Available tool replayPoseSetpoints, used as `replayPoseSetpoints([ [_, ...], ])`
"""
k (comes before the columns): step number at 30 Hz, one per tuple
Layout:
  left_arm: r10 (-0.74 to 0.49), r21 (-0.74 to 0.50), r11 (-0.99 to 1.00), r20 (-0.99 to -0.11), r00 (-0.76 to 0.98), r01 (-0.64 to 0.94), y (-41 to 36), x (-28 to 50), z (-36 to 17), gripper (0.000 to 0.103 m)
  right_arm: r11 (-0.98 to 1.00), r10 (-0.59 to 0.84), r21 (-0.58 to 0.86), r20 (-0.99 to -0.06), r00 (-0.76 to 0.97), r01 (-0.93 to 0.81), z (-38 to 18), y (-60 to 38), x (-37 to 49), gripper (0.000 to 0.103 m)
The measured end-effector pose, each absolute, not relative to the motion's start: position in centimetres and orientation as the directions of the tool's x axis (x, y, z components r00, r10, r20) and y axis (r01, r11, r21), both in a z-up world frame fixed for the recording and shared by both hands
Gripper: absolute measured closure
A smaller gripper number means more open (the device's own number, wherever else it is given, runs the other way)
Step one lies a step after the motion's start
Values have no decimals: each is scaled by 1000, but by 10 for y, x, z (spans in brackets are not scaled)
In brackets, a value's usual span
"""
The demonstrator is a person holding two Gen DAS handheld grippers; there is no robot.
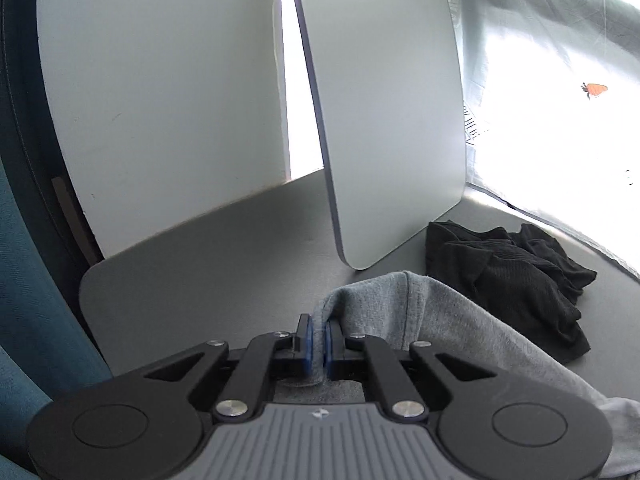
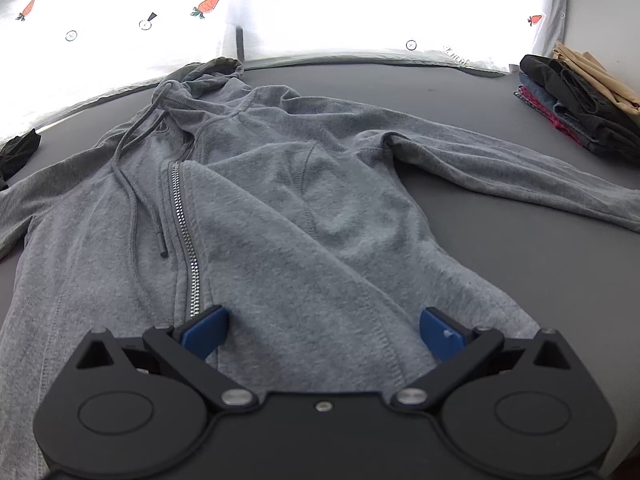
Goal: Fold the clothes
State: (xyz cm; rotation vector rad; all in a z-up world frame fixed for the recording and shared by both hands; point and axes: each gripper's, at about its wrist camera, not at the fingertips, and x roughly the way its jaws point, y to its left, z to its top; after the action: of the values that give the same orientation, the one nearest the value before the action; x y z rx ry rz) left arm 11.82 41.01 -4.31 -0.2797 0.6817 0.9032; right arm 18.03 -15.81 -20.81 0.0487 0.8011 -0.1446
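A grey zip-up hoodie [image 2: 288, 208] lies spread on the dark grey table [image 2: 520, 264], hood toward the far edge, one sleeve stretched to the right. My right gripper [image 2: 322, 330] is open, low over the hoodie's bottom hem, its blue pads on either side of the cloth. In the left wrist view my left gripper [image 1: 319, 340] is shut on a fold of the hoodie's grey cloth [image 1: 420, 312], near the sleeve end, lifted a little off the table [image 1: 200, 260].
A crumpled black garment [image 1: 516, 272] lies on the table right of the left gripper; its edge shows in the right wrist view [image 2: 18, 152]. A stack of folded clothes [image 2: 576, 96] sits at the far right. Two white boards [image 1: 384, 112] stand upright. A carrot-print curtain [image 2: 120, 20] hangs behind.
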Motion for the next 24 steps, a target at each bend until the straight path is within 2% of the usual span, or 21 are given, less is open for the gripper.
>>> replayPoseSetpoints([
  [3,623,85,555,-702,345,-828,432,123,-69,92,988,-114,-11,-723,681,154,-208,-158,181,0],
  [5,599,141,538,-757,259,-831,443,135,-93,80,987,-117,-11,-729,674,160,-207,-157,183,0],
  [7,593,200,511,-786,174,-836,446,142,-109,77,987,-114,-11,-736,667,158,-206,-158,185,0],
  [9,587,188,485,-794,158,-854,443,140,-112,63,988,-108,-9,-752,650,153,-205,-159,188,0],
  [10,573,146,474,-800,179,-868,439,136,-111,51,989,-103,-8,-764,637,149,-203,-159,191,0],
  [11,555,97,470,-805,209,-877,435,134,-110,46,989,-96,-6,-779,619,146,-202,-160,193,0],
  [13,513,19,507,-810,284,-861,420,136,-107,46,992,-78,-1,-807,585,130,-197,-162,198,0],
  [16,464,-9,629,-798,384,-778,386,157,-104,44,996,-48,4,-834,549,94,-188,-164,203,2],
  [21,296,-97,813,-781,550,-575,313,208,-106,38,995,-7,55,-789,614,82,-157,-175,212,2],
  [24,200,-122,880,-781,592,-459,268,248,-111,38,996,4,62,-759,651,67,-141,-186,232,4],
])
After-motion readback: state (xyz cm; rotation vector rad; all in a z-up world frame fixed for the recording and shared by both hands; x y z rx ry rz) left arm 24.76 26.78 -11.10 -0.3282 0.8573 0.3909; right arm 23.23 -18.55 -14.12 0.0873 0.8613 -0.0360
